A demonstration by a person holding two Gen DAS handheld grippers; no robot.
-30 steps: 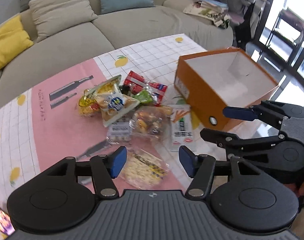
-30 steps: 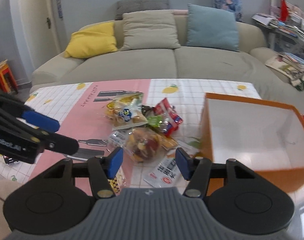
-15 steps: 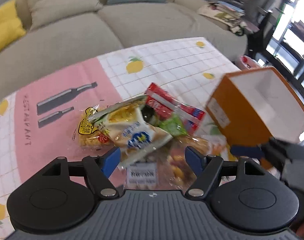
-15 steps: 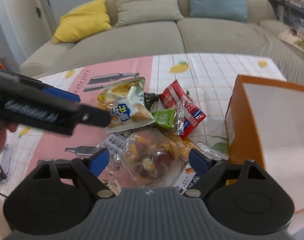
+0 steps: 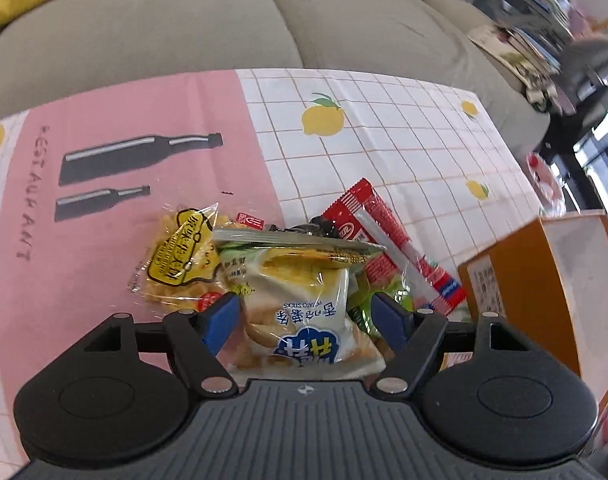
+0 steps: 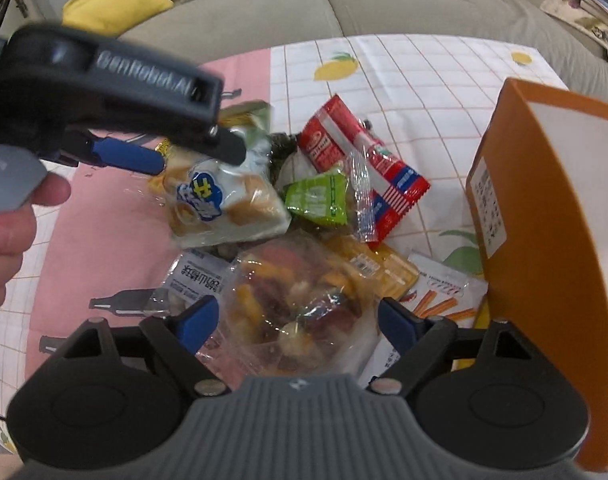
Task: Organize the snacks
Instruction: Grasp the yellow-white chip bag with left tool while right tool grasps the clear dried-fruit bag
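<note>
Through the left wrist camera, your left gripper point(image 5: 304, 316) stands spread wide and grasps nothing, with the white potato-stick bag point(image 5: 304, 312) lying between its blue pads but apparently not yet pressed. Bring the pads down around the bag's puffy middle and close gently, since a hard pinch could crush the sticks; mind the green packet point(image 5: 383, 300) crowding the right-hand pad, and the yellow packet point(image 5: 180, 260) just beside the other. The orange box point(image 5: 543, 280) waits to the right. Through the right wrist camera, your right gripper point(image 6: 298, 320) is likewise released and empty, straddling the clear bag of mixed snacks point(image 6: 300, 304). Grip that slippery film low. The box point(image 6: 543, 240) stands open just beside it on the right.
</note>
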